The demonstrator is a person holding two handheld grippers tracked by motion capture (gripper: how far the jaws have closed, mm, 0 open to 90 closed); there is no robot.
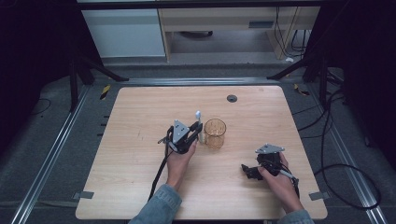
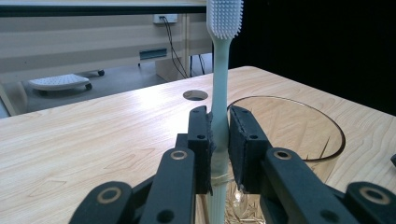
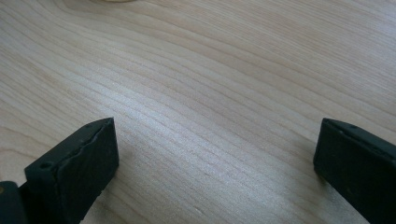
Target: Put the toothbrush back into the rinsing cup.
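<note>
Work in hand, by the look of it: pale green silicone-bristled toothbrush point(image 2: 219, 84) going into the clear amber-tinted glass tumbler point(image 1: 215, 133). Roughly midway. Pick-up done: left claw point(image 2: 219, 135) clamped on the toothbrush handle, pads pressed against both sides of it, brush upright with the bristle head at the top. Left to do, as a judgement: carry across the tumbler's rim, lower inside, release.

Position relative to the tumbler: in the high view the toothbrush point(image 1: 199, 122) stands just beside the tumbler's left side, head rising above the rim; whether brush and glass touch, impossible to tell. In the left claw view the tumbler's round rim point(image 2: 327, 135) opens just behind and to the right of the clamped handle, with the handle's lower end dropping outside the near wall, not inside.

Tumbler contents: apparently nothing, just wood grain seen through the bottom; patterned glass near the base glints below the claw. Nothing inside yet, so no placement made.

Right claw point(image 1: 252, 171) resting low on the light wooden surface point(image 1: 140, 154), well away from the tumbler toward the near right, idle. In the right claw view, jaws wide apart, bare wood grain between them, nothing gripped.
</note>
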